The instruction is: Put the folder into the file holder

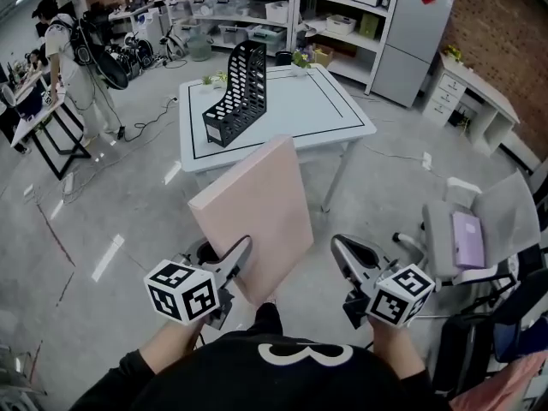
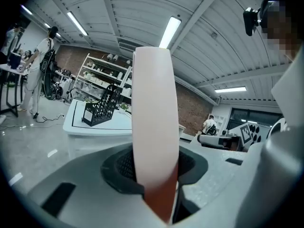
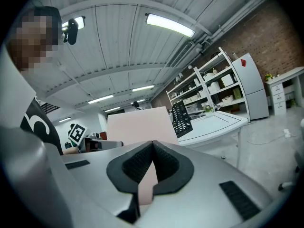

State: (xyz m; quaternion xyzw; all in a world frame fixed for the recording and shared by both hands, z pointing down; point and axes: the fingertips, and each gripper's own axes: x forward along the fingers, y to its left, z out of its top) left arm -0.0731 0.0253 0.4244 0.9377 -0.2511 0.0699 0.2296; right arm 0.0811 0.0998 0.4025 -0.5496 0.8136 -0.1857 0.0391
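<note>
Head view: left gripper [image 1: 242, 251] clamps pink folder [image 1: 257, 199] by 1 lower corner, held in air short of table [image 1: 338, 118]. File holder [image 1: 237, 92] stands near table's left edge. Right gripper [image 1: 342, 248] closed, empty. Risk: 1-corner pinch may let folder swing, missing holder's slot.

Ceiling strip lights [image 2: 170, 30] are flooding the room with even, cool brightness. Glare patches are shining off the grey floor [image 1: 107, 259] at the frame's left. The left gripper view and the right gripper view are both bending strongly toward dark, rounded corners. Close to the lens, the pink folder [image 2: 154, 127] is going soft and shading red at its base.
</note>
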